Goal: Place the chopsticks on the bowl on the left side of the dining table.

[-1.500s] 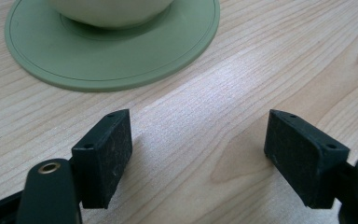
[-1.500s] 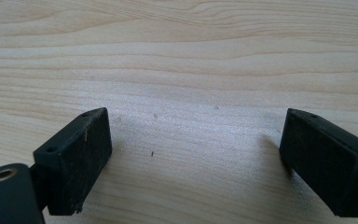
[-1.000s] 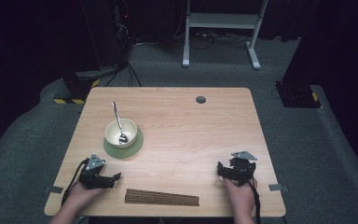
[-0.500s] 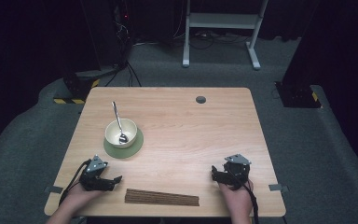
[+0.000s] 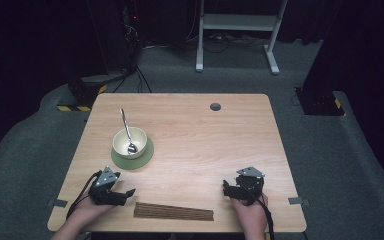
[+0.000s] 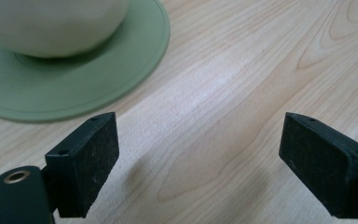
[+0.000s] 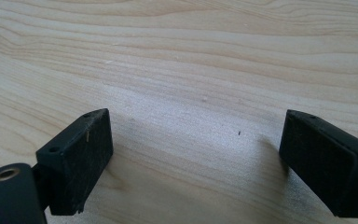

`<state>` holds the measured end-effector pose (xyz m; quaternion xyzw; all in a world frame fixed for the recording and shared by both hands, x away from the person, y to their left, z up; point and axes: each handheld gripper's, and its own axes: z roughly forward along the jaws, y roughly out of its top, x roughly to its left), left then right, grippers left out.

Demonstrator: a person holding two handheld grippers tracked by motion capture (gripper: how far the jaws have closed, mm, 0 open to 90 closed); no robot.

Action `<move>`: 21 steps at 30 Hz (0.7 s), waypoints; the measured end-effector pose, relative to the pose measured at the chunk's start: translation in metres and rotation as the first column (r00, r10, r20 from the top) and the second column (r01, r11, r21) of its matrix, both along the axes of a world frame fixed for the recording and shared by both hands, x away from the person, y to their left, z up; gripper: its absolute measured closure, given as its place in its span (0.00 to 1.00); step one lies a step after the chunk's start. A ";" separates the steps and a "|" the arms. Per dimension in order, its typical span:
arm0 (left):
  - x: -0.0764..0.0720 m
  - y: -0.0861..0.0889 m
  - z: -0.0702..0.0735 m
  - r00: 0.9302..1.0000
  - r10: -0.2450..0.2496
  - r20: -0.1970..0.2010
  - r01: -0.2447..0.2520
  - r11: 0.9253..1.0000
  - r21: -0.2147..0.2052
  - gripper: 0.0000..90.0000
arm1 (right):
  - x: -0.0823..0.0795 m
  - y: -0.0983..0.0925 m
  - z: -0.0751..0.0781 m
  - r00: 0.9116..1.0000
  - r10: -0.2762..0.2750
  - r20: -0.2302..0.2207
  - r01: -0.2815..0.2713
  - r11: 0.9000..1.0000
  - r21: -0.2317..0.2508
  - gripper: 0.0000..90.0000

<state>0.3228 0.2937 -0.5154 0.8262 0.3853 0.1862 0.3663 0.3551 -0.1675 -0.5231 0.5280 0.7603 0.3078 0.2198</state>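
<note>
A cream bowl (image 5: pixel 129 142) with a metal spoon (image 5: pixel 126 132) in it stands on a green saucer (image 5: pixel 142 157) at the table's left. In the left gripper view the bowl (image 6: pixel 51 23) and saucer (image 6: pixel 74 88) lie just ahead of the jaws. A bundle of dark wooden sticks (image 5: pixel 174 211) lies along the front edge. My left gripper (image 5: pixel 129 193) rests low on the table left of the sticks, open (image 6: pixel 200 172) over bare wood. Near the sticks' right end sits my right gripper (image 5: pixel 227 188), open (image 7: pixel 196 163) with nothing between its jaws.
The wooden table (image 5: pixel 205 140) has a round grey cable hole (image 5: pixel 215 106) at the back. Beyond the far edge stand a white metal frame (image 5: pixel 237 30) and dark equipment with cables (image 5: pixel 125 35) on the carpet.
My right gripper has slid left and slightly toward the front edge, closer to the sticks. The left gripper has barely moved.
</note>
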 end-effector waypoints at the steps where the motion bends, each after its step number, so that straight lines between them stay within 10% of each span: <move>1: 0.000 -0.001 0.000 1.000 0.000 0.001 0.000 1.000 -0.005 0.14 | 0.000 0.000 0.000 1.000 0.001 -0.002 -0.001 1.000 0.003 0.10; 21: -0.003 -0.015 0.003 0.999 -0.045 0.013 0.046 0.999 -0.011 0.16 | 0.000 0.000 -0.001 1.000 0.008 0.001 -0.008 1.000 0.001 0.10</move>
